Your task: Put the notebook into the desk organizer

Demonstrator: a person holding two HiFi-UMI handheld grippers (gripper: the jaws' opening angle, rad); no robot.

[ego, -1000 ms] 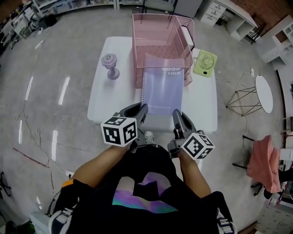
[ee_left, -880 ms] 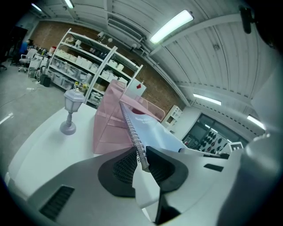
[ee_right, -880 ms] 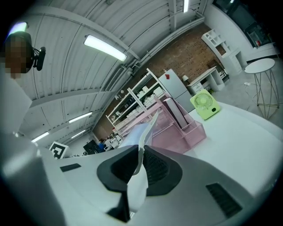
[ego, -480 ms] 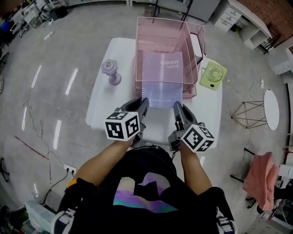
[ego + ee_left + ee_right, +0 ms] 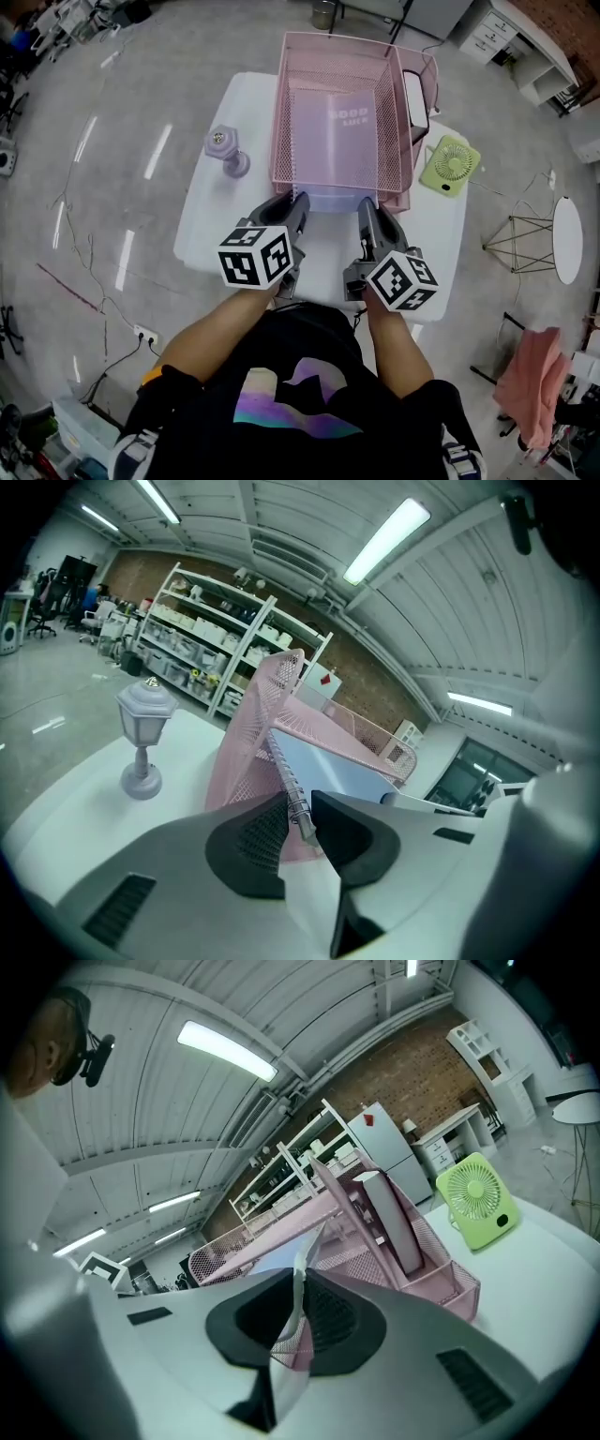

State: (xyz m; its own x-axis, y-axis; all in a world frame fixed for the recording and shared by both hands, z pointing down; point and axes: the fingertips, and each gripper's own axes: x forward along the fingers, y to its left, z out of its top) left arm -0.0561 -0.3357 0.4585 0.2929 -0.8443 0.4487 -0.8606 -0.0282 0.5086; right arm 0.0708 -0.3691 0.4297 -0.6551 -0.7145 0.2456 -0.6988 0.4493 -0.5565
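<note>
Notebook (image 5: 345, 141) lying mostly inside the pink desk organizer (image 5: 281, 141), with both grippers holding its near edge.
The notebook lies flat in the organizer's wide left bay, and only its near edge sticks out past the open front. The left gripper (image 5: 296, 202) stands at the organizer's front left corner, its jaws narrow and closed on the notebook's wire spiral (the left gripper view shows the coil running between the pads). The right gripper (image 5: 368, 204) stands at the front, further right, its jaws almost together and pinching the thin edge of the notebook on that side. The organizer sits on a white table (image 5: 216, 225). A small purple lamp ornament (image 5: 225, 150) stands to the organizer's left, a little apart from it, and a green fan (image 5: 450, 167) lies just to its right.
</note>
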